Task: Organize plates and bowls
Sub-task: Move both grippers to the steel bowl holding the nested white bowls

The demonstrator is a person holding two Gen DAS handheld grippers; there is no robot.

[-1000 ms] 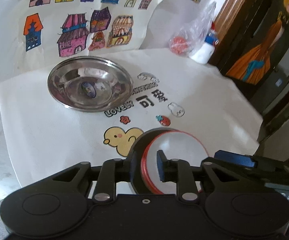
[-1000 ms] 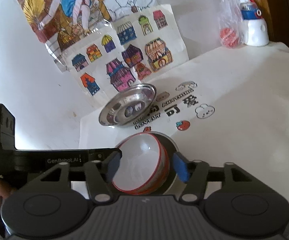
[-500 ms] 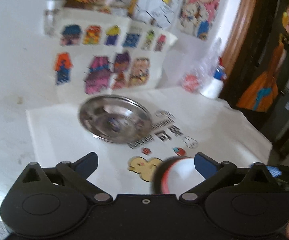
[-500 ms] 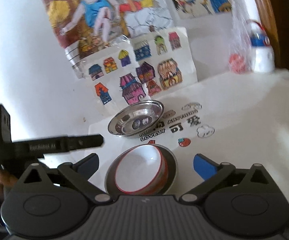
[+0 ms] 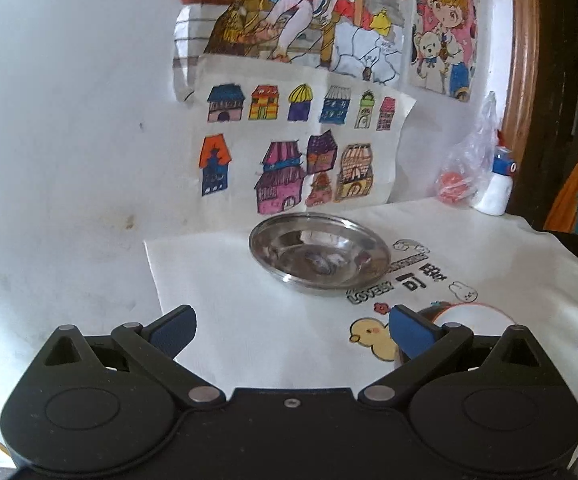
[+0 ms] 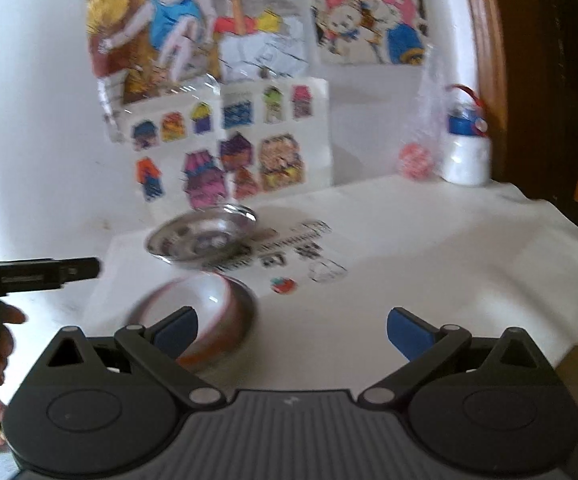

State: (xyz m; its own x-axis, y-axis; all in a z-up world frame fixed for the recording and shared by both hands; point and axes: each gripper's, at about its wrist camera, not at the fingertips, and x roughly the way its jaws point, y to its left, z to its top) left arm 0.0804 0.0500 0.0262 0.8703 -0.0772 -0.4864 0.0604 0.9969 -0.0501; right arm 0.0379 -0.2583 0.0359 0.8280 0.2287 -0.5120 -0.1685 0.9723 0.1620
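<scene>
Both grippers are sitting empty right now. The left gripper (image 5: 292, 330) is hovering with its blue-padded fingers spread wide over the white printed cloth (image 5: 225, 280) covering the tabletop, and the right gripper (image 6: 292, 330) is doing the same, fingers wide apart with nothing between them.

Going left to right in the left wrist view: the shallow shiny steel dish (image 5: 319, 258) is resting near the back edge of the tabletop, just in front of the paper sheet of coloured house drawings (image 5: 289, 152). The white bowl with the red rim (image 5: 473, 314) is sitting nearer the front edge, nested in a darker steel bowl.

What could go wrong: I'd guess the dish still needs stacking with the nest, and its thin sloped rim is looking slippery, so it could skid or tip on the loose cloth. Dragging could also bunch the cloth and nudge the nested bowls toward the front edge.

Hard to see: the left gripper's right finger is covering most of the white bowl, and the right wrist view is motion-blurred, so the nest there (image 6: 205, 312) is just a smear. Whether the bowl is seated level, I can't tell.
</scene>
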